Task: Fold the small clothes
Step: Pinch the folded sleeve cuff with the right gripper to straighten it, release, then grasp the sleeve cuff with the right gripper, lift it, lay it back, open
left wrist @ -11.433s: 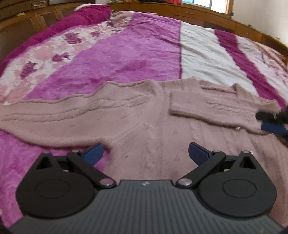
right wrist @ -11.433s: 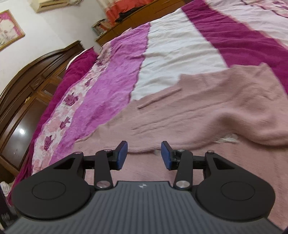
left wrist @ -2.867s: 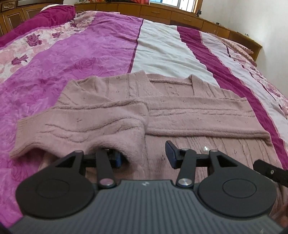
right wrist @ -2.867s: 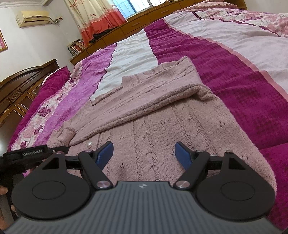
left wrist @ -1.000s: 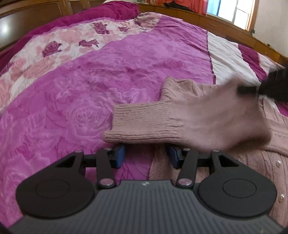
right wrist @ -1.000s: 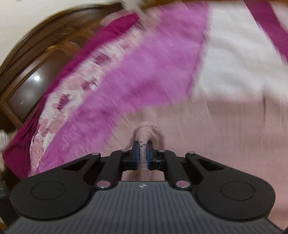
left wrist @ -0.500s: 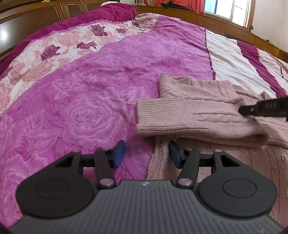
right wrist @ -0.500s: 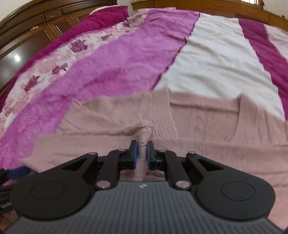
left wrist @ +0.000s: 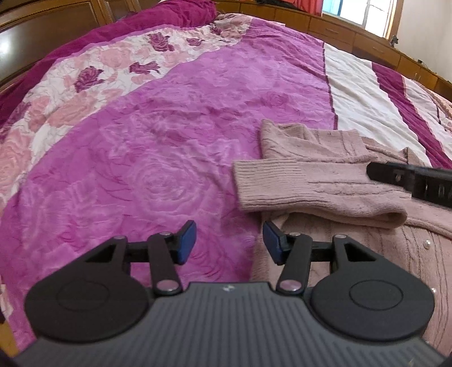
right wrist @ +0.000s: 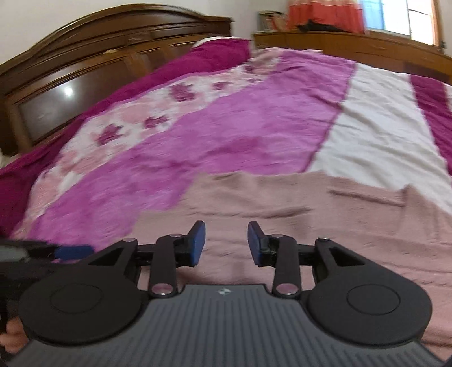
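Note:
A dusty-pink knitted cardigan [left wrist: 325,186] lies on the bed with a sleeve folded across its body, the ribbed cuff pointing left. My left gripper [left wrist: 229,242] is open and empty, just in front of the cardigan's left edge. My right gripper [right wrist: 226,243] is open and empty, held over the cardigan [right wrist: 310,214]. The right gripper also shows in the left wrist view [left wrist: 409,180] as a black bar above the sleeve. The left gripper shows at the left edge of the right wrist view [right wrist: 42,254].
The bed has a magenta, floral and white striped blanket [left wrist: 141,146]. A dark wooden headboard [right wrist: 84,73] stands at the far left. A low wooden cabinet [right wrist: 353,42] and a window [left wrist: 364,14] run along the far side.
My right gripper has let go of the sleeve fold and opened. My left gripper has opened a little wider and drawn back; the sleeve now lies folded on the cardigan.

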Demonstrator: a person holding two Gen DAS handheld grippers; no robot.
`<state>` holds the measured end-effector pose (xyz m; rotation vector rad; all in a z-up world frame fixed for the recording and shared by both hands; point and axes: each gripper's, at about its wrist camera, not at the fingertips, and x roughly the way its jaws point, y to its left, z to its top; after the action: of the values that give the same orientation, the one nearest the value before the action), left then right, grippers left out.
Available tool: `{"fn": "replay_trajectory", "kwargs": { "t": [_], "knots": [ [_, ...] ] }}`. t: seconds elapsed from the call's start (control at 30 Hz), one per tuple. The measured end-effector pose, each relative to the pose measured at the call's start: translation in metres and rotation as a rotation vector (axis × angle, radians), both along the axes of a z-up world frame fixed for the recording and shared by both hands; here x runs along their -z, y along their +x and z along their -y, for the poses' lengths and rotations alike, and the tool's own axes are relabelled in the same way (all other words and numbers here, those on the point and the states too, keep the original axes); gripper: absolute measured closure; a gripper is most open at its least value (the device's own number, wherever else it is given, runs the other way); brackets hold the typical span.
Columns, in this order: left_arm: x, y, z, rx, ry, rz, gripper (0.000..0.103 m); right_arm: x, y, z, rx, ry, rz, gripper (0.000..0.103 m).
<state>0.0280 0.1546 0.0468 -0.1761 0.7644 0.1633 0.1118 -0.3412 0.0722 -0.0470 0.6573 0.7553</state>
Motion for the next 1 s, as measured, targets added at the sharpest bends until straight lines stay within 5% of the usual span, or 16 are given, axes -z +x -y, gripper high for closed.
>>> {"fn": "replay_trajectory", "kwargs": {
  "t": [0.3,0.87,1.0],
  "knots": [
    [0.003,-0.009,-0.011,-0.016,0.012,-0.029,0.049,0.008,-0.032,-0.043,-0.130,-0.044,0.004,0.062],
    [0.011,-0.009,-0.016,-0.013,0.005,-0.050,0.049,0.038,-0.017,-0.078,-0.127,-0.106,-0.040,0.062],
    [0.008,-0.010,-0.015,-0.015,0.007,-0.045,0.049,0.037,-0.011,-0.067,-0.079,-0.007,-0.082,0.086]
  ]
}}
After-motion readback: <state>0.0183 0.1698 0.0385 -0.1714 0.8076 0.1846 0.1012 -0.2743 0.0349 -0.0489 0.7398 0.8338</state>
